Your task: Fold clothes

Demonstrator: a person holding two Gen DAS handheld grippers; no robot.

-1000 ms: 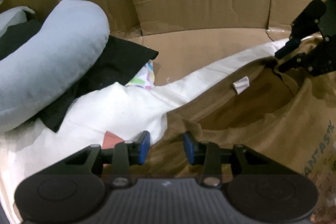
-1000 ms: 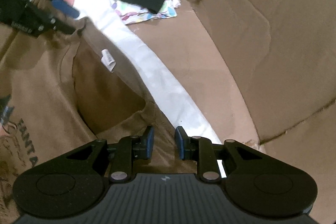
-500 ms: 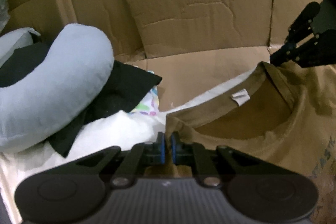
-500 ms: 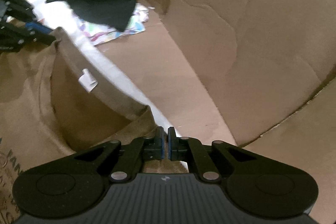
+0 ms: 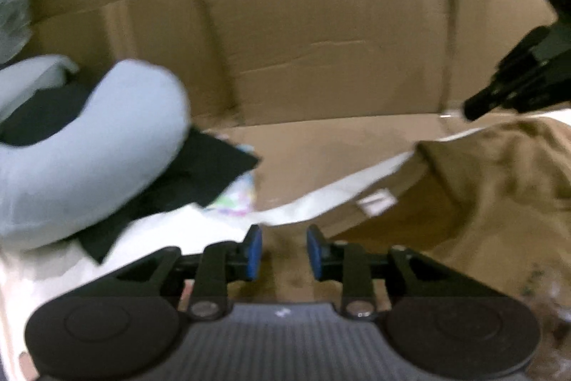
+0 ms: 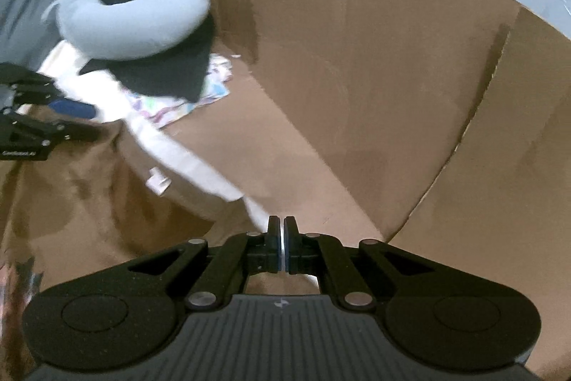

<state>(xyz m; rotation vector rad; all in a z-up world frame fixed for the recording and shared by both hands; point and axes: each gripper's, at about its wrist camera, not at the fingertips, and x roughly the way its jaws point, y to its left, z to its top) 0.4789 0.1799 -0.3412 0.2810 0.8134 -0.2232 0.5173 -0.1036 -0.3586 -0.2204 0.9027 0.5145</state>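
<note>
Cardboard-walled surface, brown T-shirt (image 6: 89,202) between parted left tongs (image 5: 283,250).

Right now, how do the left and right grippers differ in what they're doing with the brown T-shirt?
The left gripper has its jaws apart, having just been opening, with the brown T-shirt loose between them. The right gripper has its jaws shut on the shirt's edge. The fabric sags at the left gripper but is drawn up toward the right gripper. Both are black and work the shirt's collar end.
</note>
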